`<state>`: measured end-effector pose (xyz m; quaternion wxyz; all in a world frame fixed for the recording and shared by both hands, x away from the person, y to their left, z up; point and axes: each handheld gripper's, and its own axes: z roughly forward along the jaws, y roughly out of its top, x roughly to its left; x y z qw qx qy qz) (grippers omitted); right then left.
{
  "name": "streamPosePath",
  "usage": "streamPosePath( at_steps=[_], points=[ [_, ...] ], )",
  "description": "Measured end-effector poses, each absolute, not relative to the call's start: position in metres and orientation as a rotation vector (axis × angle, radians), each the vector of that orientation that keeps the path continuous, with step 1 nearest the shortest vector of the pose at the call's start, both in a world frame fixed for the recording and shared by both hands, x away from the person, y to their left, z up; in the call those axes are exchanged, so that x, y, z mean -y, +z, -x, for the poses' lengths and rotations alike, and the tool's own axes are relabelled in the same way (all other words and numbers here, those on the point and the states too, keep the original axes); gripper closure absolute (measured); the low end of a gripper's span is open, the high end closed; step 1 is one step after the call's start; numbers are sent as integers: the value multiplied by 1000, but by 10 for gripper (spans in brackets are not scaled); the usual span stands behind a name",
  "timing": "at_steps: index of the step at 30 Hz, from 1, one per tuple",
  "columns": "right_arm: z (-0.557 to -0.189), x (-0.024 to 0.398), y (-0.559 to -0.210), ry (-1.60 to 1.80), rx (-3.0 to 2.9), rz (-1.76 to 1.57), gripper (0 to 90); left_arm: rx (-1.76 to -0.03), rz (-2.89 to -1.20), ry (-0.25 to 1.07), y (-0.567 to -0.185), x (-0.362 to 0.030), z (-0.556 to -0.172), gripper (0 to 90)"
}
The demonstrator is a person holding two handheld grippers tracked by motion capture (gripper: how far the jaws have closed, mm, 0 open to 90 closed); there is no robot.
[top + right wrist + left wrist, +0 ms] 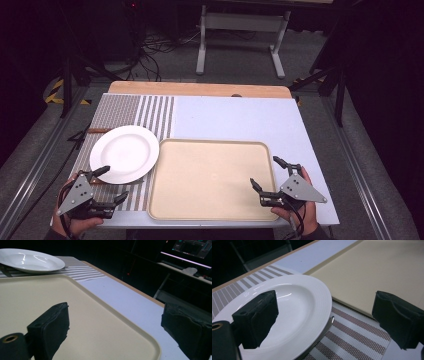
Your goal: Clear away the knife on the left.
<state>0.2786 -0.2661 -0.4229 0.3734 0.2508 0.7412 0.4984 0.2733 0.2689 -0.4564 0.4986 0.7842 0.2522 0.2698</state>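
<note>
The round white ceramic plate (125,153) lies on the striped placemat (131,116), touching the left edge of the beige plastic tray (212,179). The left gripper (108,185), jaws apart and empty, sits at the plate's near rim, far nearer than the right gripper (265,176), also spread, at the tray's right edge.

the plate (124,153) is lying on the placemat (131,114) at the left of the table (240,117), just beside the tray (210,180), which is lying to its right. the left gripper (111,184) is sitting at the plate's near edge, over the placemat. the right gripper (266,174) is sitting at the tray's right rim, one jaw over the tray.
</note>
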Motion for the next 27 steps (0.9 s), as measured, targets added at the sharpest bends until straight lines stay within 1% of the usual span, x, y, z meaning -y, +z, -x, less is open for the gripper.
streamPosePath(
  at_steps=[6, 14, 17, 23, 27],
  points=[
    [-279, 263, -424, 1266, -1908, -632, 87, -620, -1911, 664, -453, -273, -274, 71],
    [-284, 260, -425, 1250, -1923, -632, 87, -656, -1924, 671, -453, -289, -274, 55],
    [-284, 259, -423, 1250, -1919, -628, 87, -677, -1971, 676, -455, -297, -276, 58],
    [-289, 261, -425, 1253, -1926, -643, 87, -769, -2018, 641, -463, -320, -287, 59],
    [-289, 263, -425, 1251, -1927, -650, 87, -804, -2052, 620, -470, -328, -293, 69]
  ],
)
